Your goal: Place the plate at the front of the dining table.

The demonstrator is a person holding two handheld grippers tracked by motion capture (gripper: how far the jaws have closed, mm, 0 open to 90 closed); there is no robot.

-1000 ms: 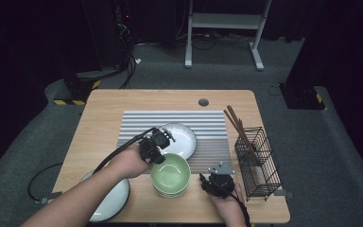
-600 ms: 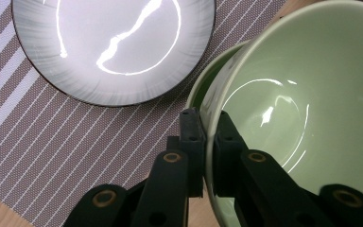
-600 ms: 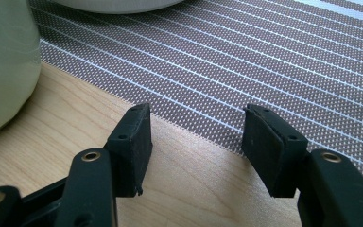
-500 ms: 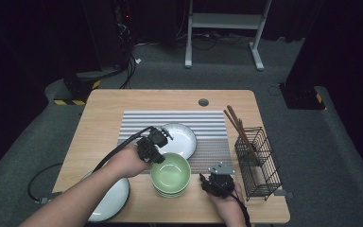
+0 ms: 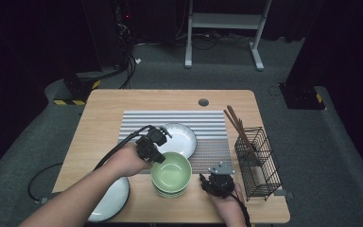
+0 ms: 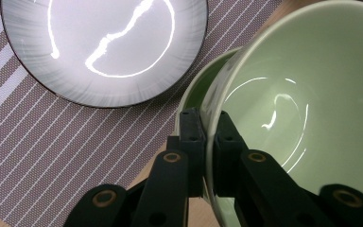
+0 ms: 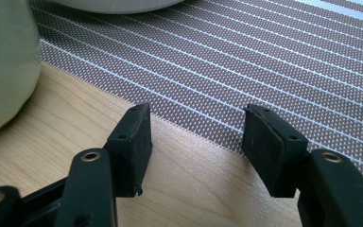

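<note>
High view: my left hand-held gripper (image 5: pixel 152 144) sits at the near-left rim of the top green bowl (image 5: pixel 171 169), which rests on a stack of like bowls at the edge of the striped placemat (image 5: pixel 208 124). A white plate (image 5: pixel 182 137) lies just beyond that gripper on the mat. A second plate (image 5: pixel 108 201) sits well behind it, by my forearm. My right hand-held gripper (image 5: pixel 216 183) rests on the wooden surface (image 5: pixel 104 113), just right of the bowl stack and apart from it. The wire basket (image 5: pixel 259 163) with chopsticks (image 5: pixel 238 126) stands farther right.

Left gripper view: left hand-held gripper (image 6: pixel 207 137) pinched tight on the top green bowl's (image 6: pixel 283 94) rim, one pad inside, one outside. That bowl looks tilted off the bowl beneath (image 6: pixel 194 97). The white plate (image 6: pixel 104 47) lies ahead and left, on the mat.

Right gripper view: right hand-held gripper (image 7: pixel 196 142) jaws stand apart, nothing between them, over bare wood at the mat's (image 7: pixel 246 56) edge. The bowl stack's (image 7: pixel 4 61) side is off to the left.

Judgement: the step is separating the top bowl from the stack. Next calls for a straight lift, grip firm, without dragging the lower bowl along.
</note>
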